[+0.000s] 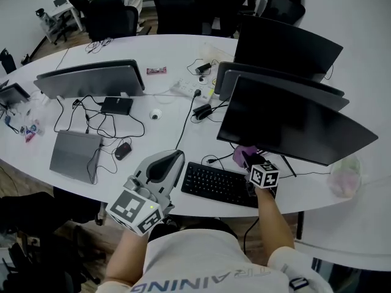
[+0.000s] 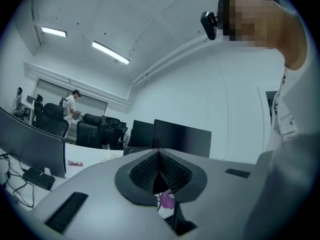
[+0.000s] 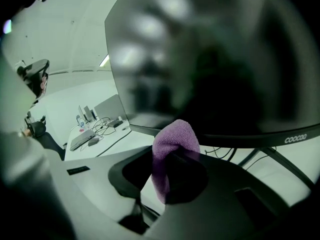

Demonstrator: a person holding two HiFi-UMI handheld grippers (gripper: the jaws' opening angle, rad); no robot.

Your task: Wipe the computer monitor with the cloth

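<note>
The large black monitor (image 1: 293,122) leans forward over the white desk at the right. My right gripper (image 1: 252,161) is shut on a purple cloth (image 1: 242,154), held just under the monitor's lower left edge. In the right gripper view the cloth (image 3: 172,146) bulges out of the jaws close below the dark screen (image 3: 210,64). My left gripper (image 1: 164,165) hovers at the desk's front edge, left of the keyboard, jaws shut and empty. In the left gripper view, the left gripper (image 2: 159,176) shows its two ridged pads meeting.
A black keyboard (image 1: 221,185) lies between the grippers. A laptop (image 1: 75,154), mouse (image 1: 123,151), cables and a second monitor (image 1: 91,80) fill the left of the desk. More monitors (image 1: 284,46) stand behind. A plastic bag (image 1: 344,174) lies at the right. Office chairs line the far side.
</note>
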